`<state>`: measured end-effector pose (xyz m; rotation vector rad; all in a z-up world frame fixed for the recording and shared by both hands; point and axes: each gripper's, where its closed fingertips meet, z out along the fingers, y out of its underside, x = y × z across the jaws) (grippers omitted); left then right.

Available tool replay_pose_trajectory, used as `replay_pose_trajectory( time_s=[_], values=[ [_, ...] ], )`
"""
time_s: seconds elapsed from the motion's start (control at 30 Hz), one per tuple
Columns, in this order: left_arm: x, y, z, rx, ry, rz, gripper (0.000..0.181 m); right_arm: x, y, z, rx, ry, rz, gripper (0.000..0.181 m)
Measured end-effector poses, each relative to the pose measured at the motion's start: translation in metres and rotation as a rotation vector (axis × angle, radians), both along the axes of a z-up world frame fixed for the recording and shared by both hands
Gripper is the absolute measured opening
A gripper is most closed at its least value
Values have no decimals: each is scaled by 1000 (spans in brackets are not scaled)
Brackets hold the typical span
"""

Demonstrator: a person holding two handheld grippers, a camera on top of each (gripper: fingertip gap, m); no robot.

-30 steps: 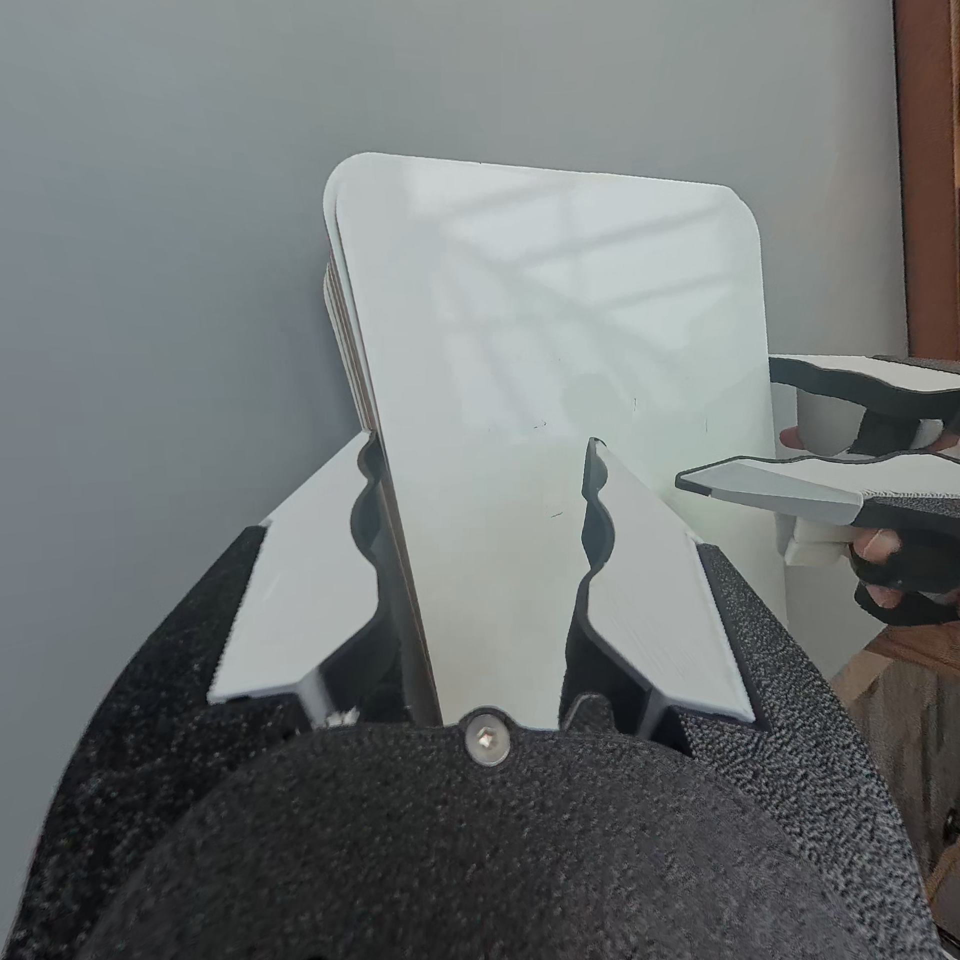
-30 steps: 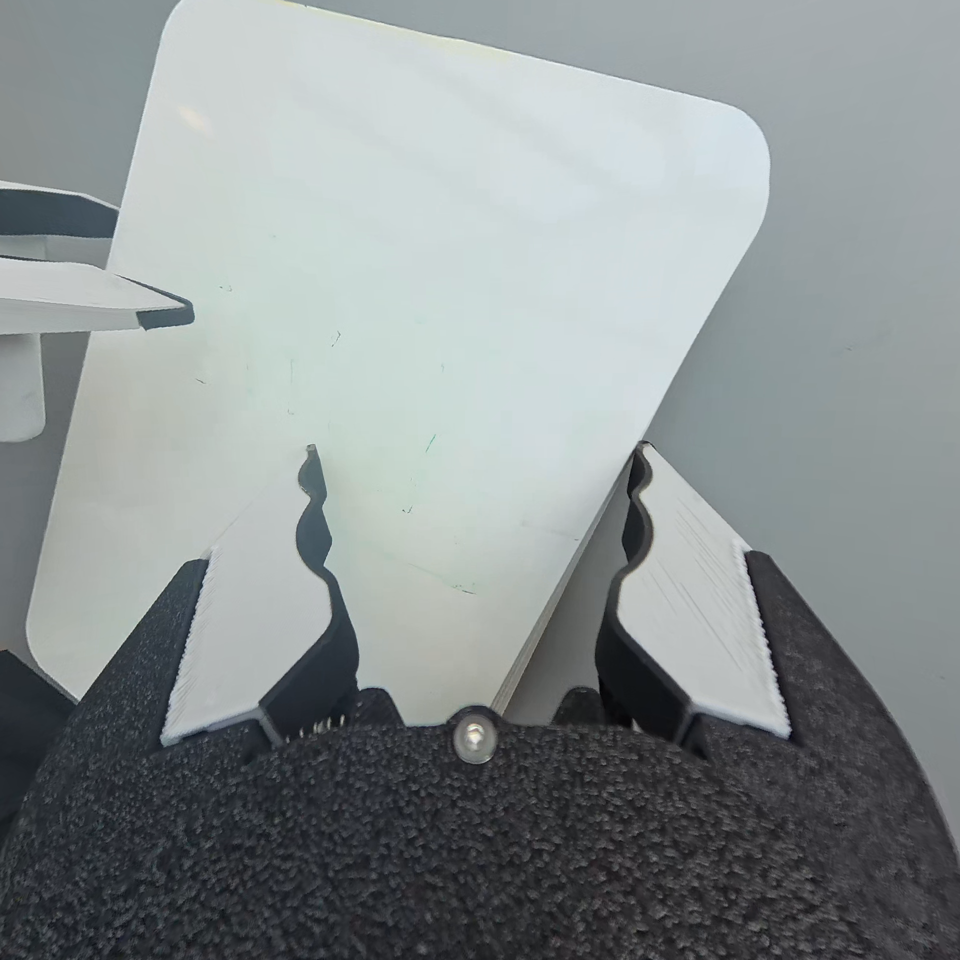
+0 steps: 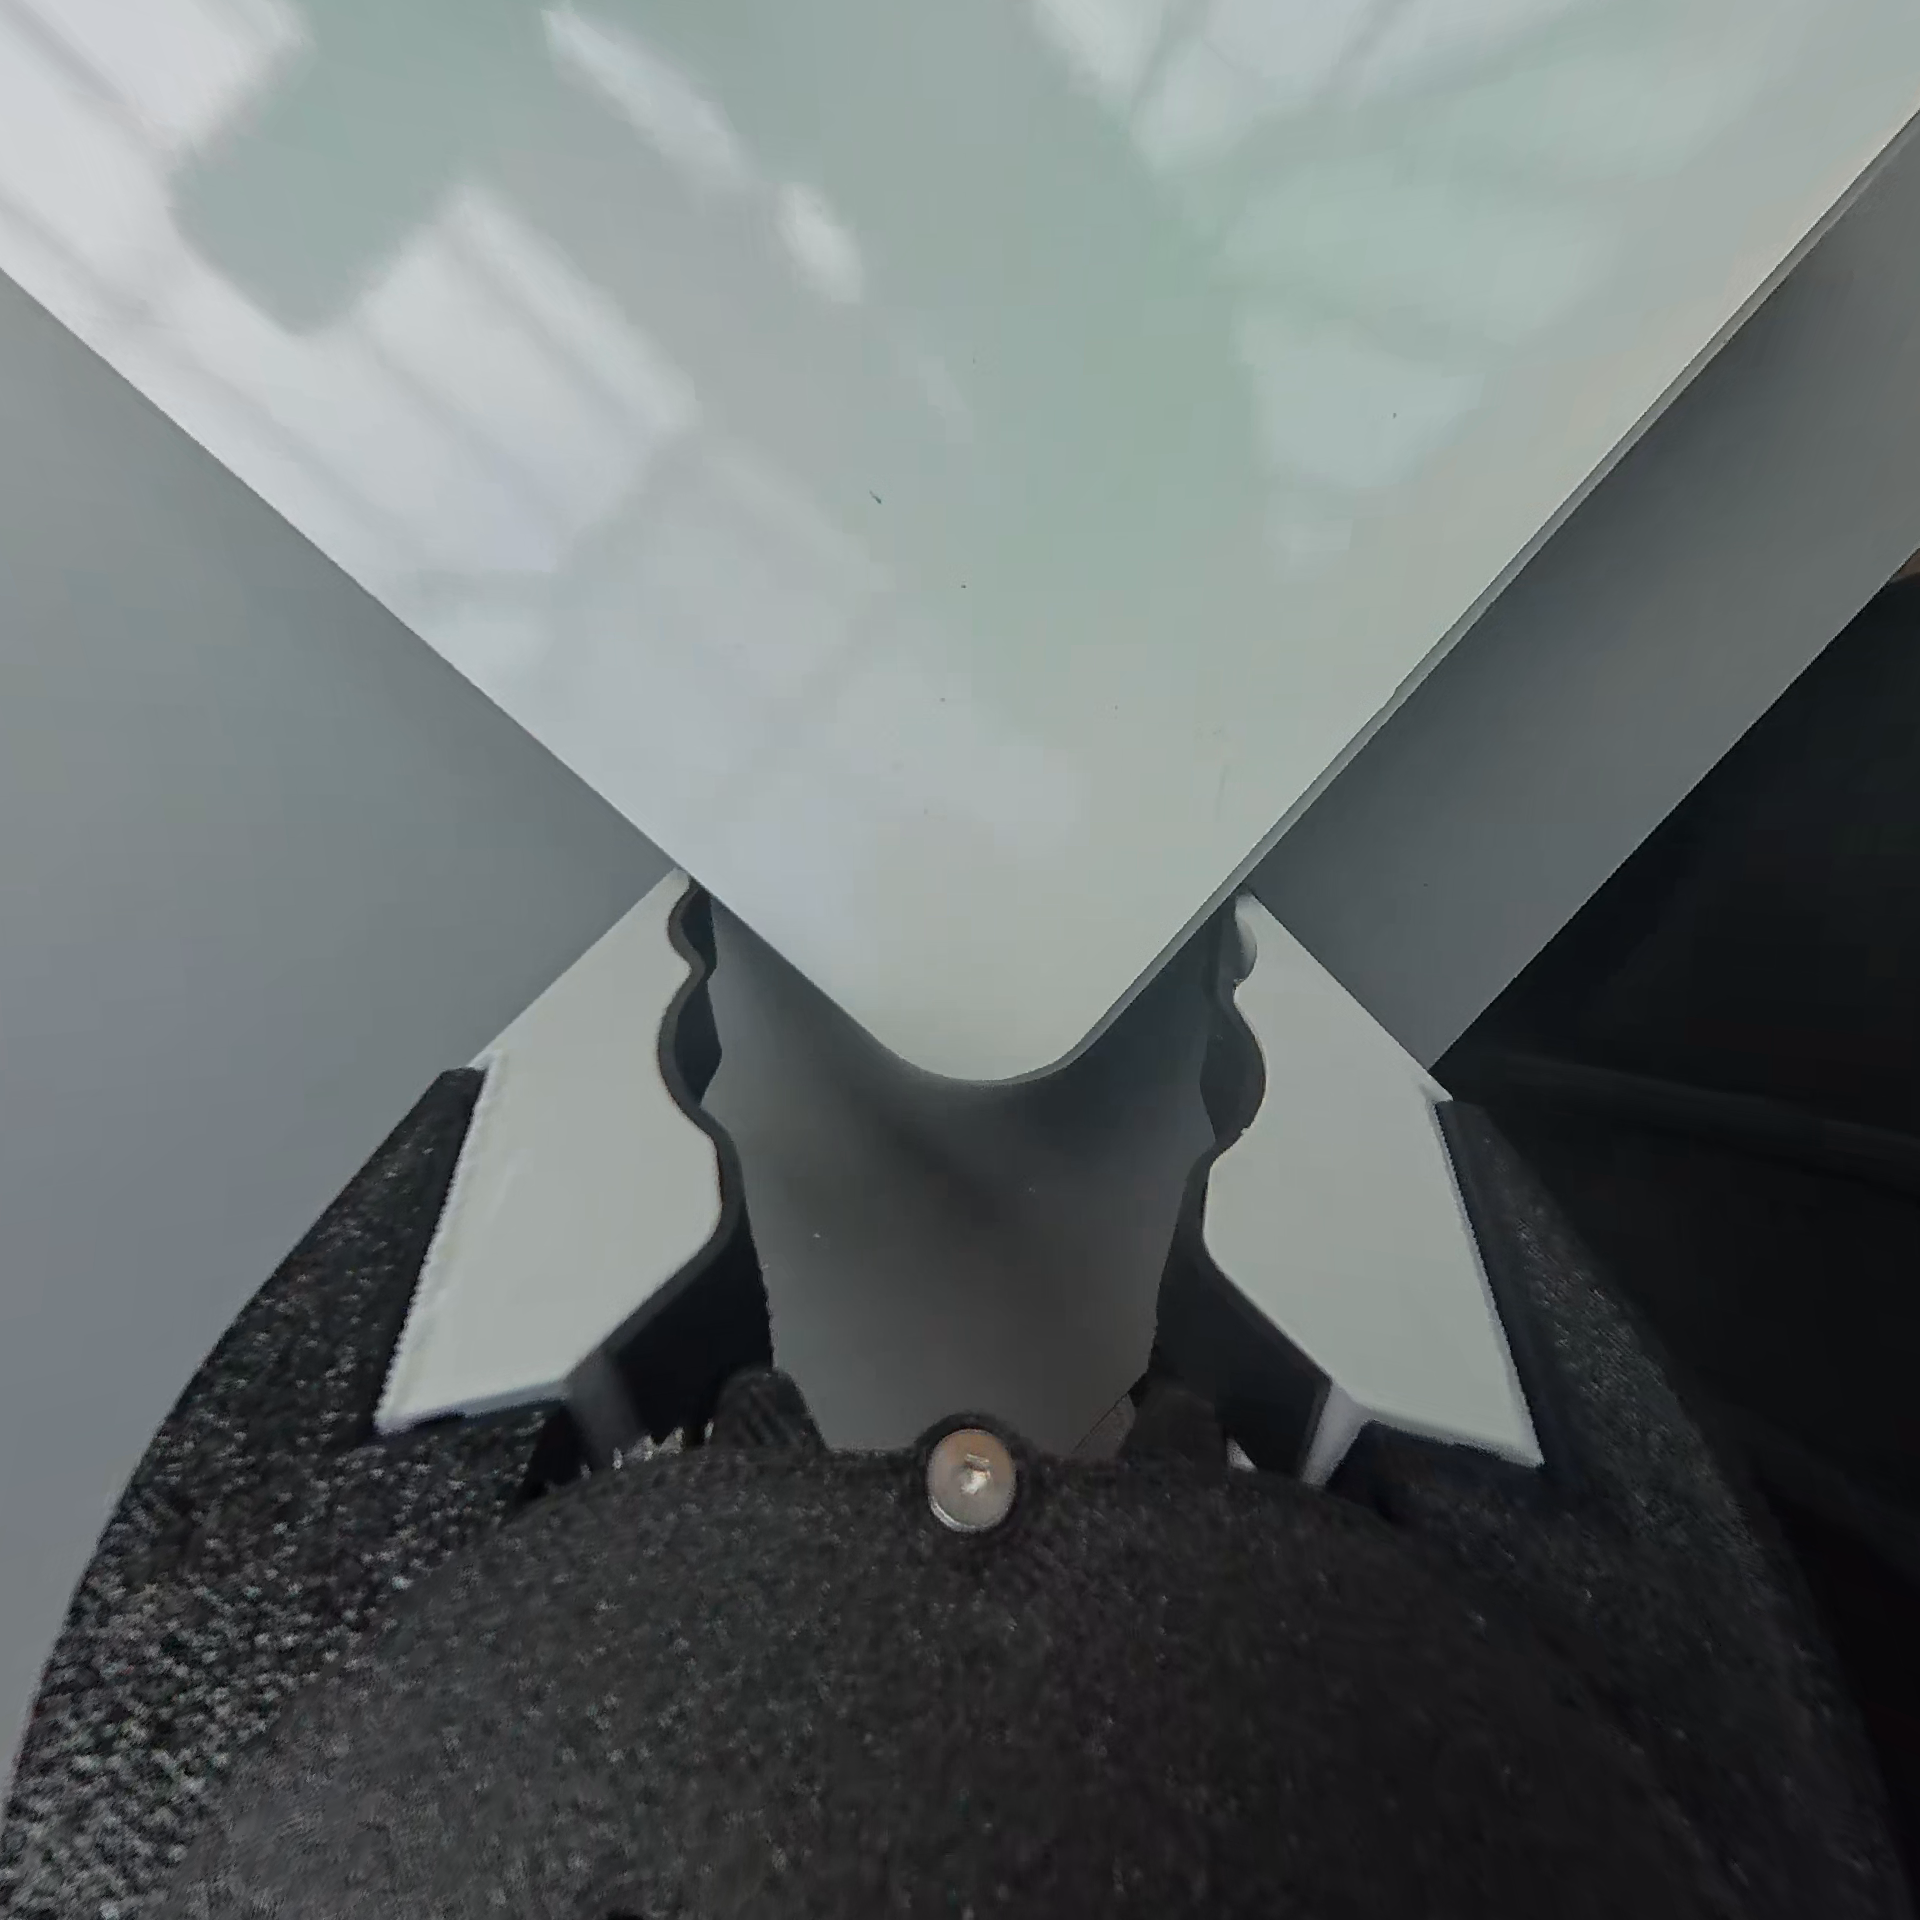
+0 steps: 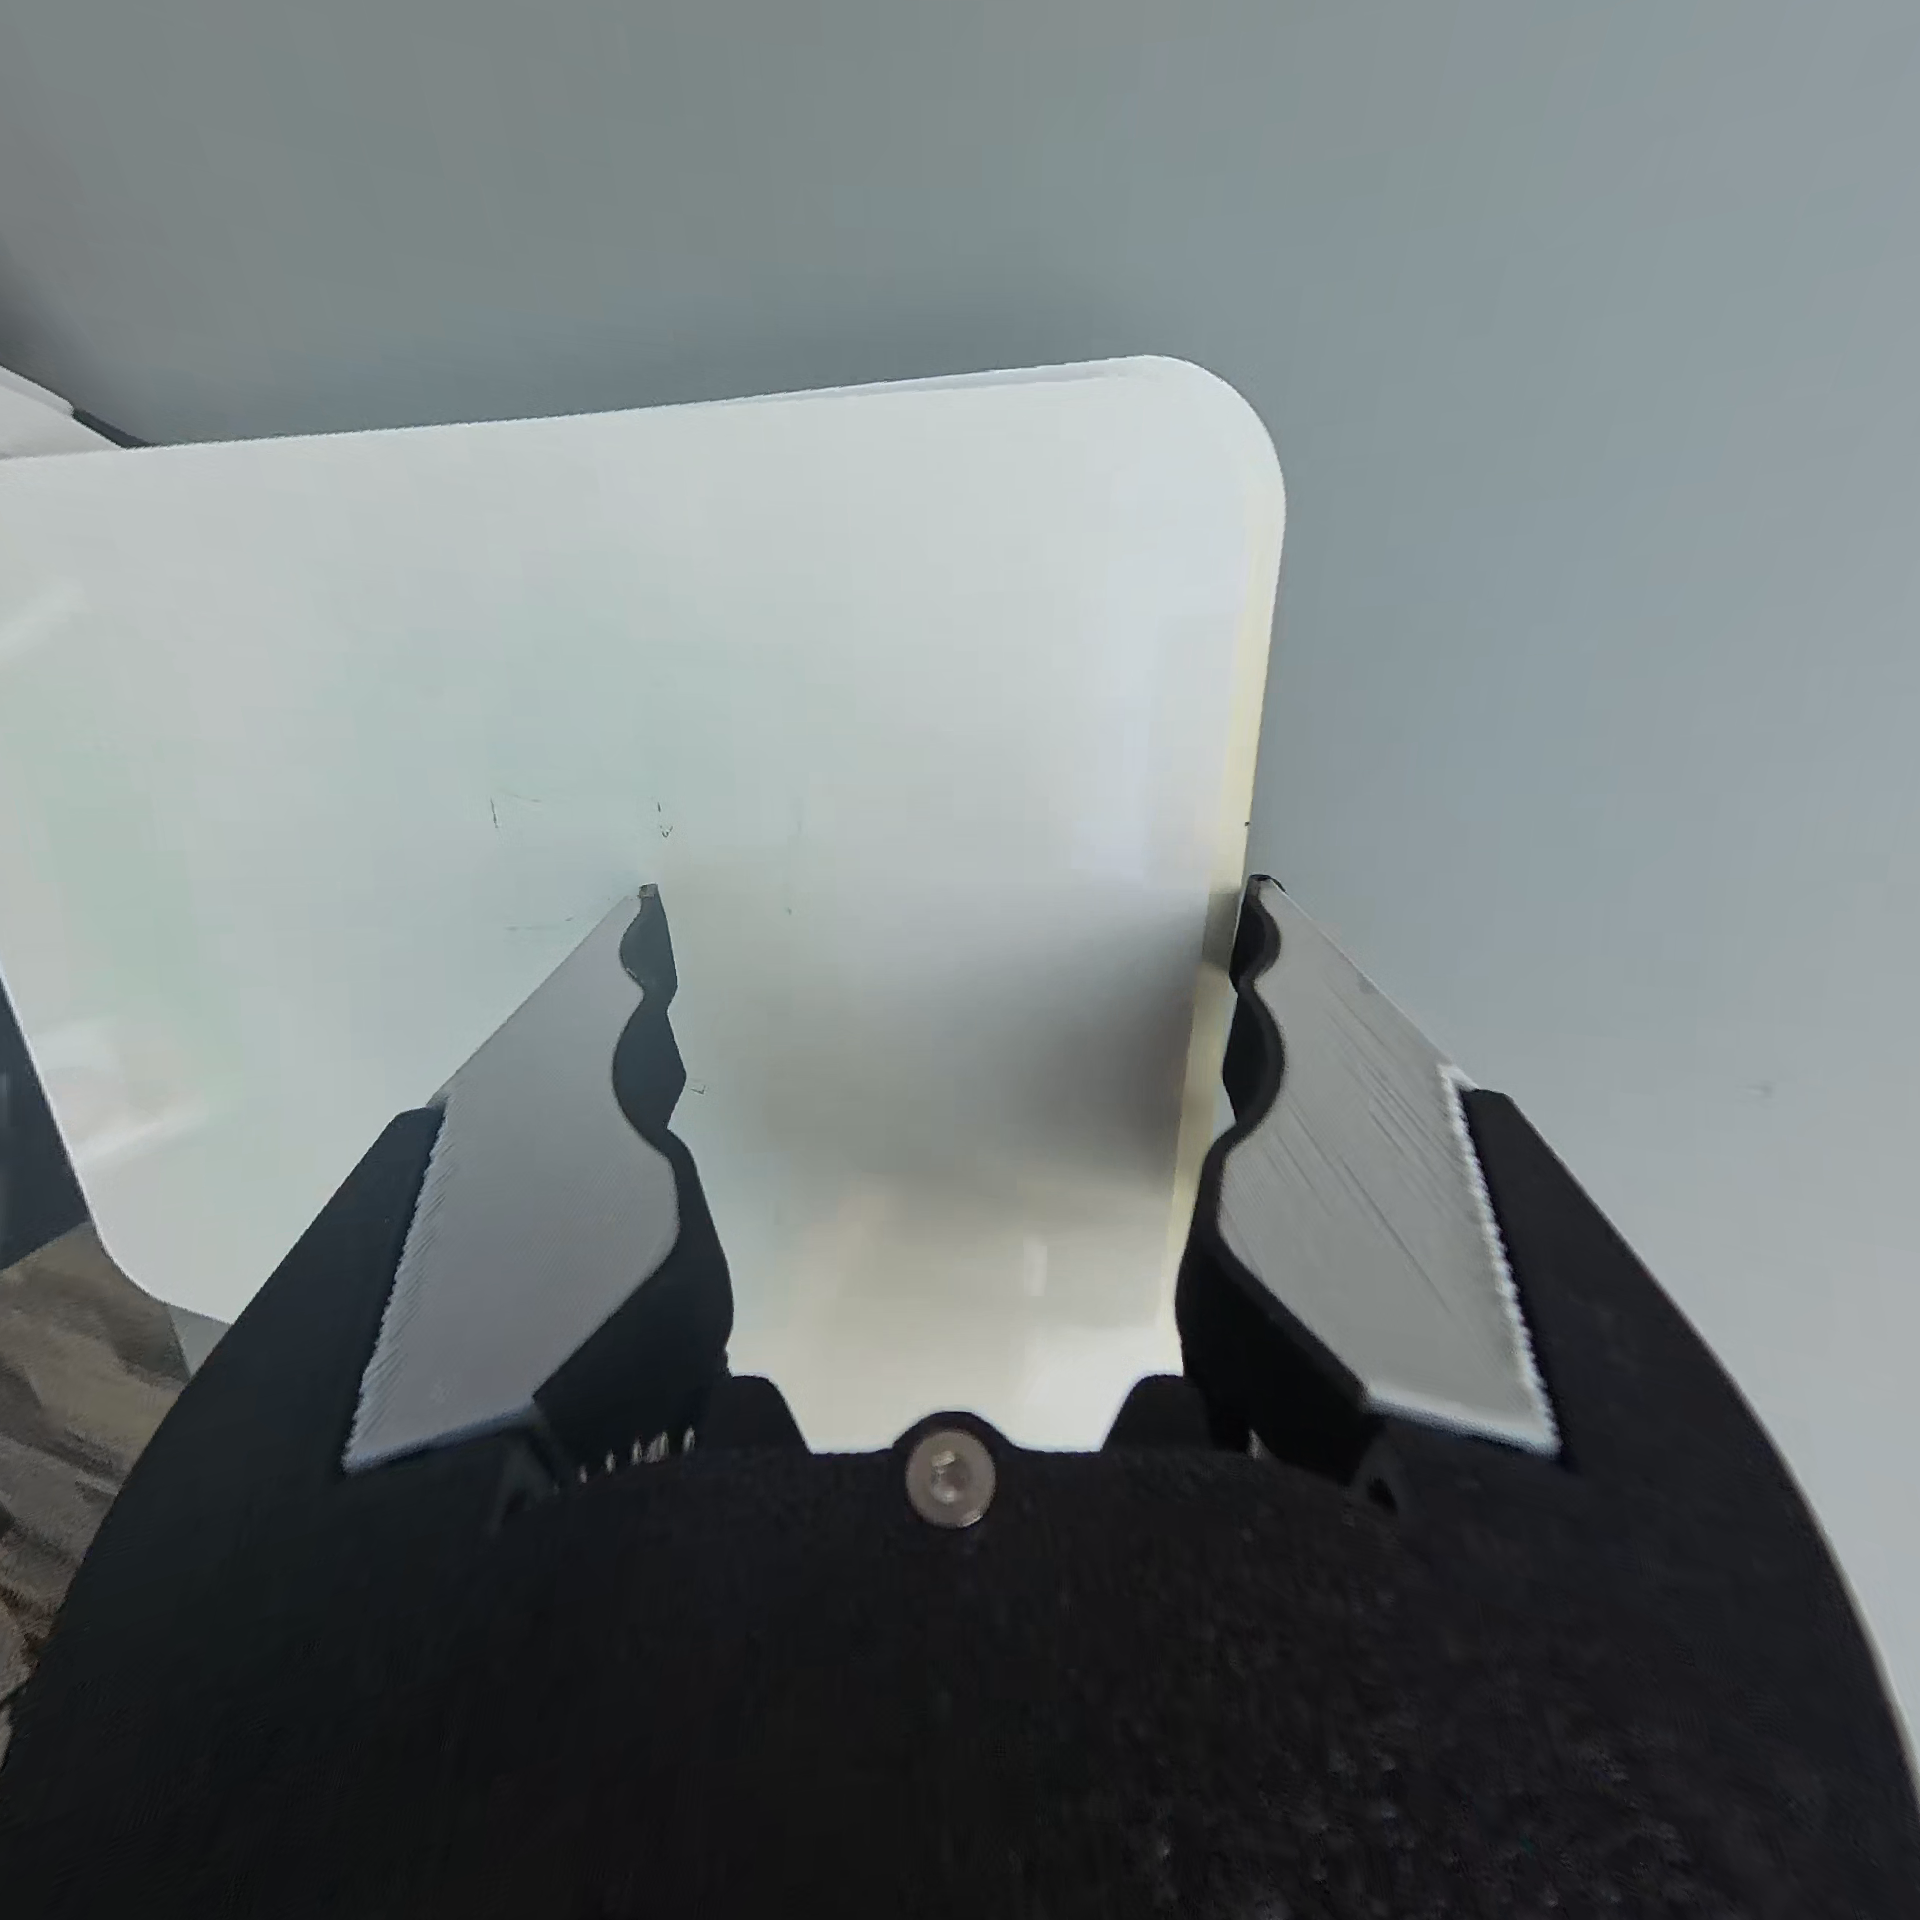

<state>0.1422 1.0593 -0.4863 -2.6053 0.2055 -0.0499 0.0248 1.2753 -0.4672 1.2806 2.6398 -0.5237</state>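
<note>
Board (image 3: 935, 416), glossy white with rounded corners, fills the upper half of the left wrist view, turned so one corner points down between the spread fingers of the left gripper (image 3: 961, 914), which grips nothing; whether the corner touches them cannot be told. Soft window-like reflections cross its smooth face. Behind it stands a plain grey wall (image 3: 208, 831), with a dark area at the right edge of the frame.

In the right wrist view the board (image 4: 727, 727) stands upright at centre left, faint scratches on its face and a cream edge on its right side. The right gripper (image 4: 956, 894) is wide open around that edge, one finger before the face, the other beyond it, clamping nothing. The fingers (image 4: 551, 1164) are ribbed grey metal with wavy black pads, set in rough black housing.
</note>
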Motion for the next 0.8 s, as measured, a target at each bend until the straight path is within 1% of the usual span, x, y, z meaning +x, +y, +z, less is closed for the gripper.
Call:
replay_pose_trajectory(
  time_s=[0.17,0.3,0.43,0.47,0.5,0.53,0.57,0.67,0.73,0.8],
  values=[
    [1,-1,1,-9,18,5,91,3,-3,-1,22,-13,70,97],
    [2,-2,1,-12,10,2,89,4,-4,-1,37,-30,76,96],
    [2,-2,1,-7,-2,4,89,3,-4,-1,29,-23,46,96],
    [3,-1,3,7,-39,14,90,1,-3,-1,33,-12,22,99],
    [5,-1,9,34,-111,42,92,-1,2,-1,52,9,-6,109],
    [5,-1,16,64,-188,85,96,-3,7,3,61,38,-45,114],
    [0,-1,24,92,-243,130,100,-5,12,8,56,70,-113,118],
    [-24,0,49,188,-400,270,99,4,31,28,-14,166,-391,123],
    [-51,10,60,235,-454,361,97,26,46,38,-39,228,-580,123],
    [-78,30,68,279,-509,435,95,55,56,45,-71,279,-760,123]
  ],
)
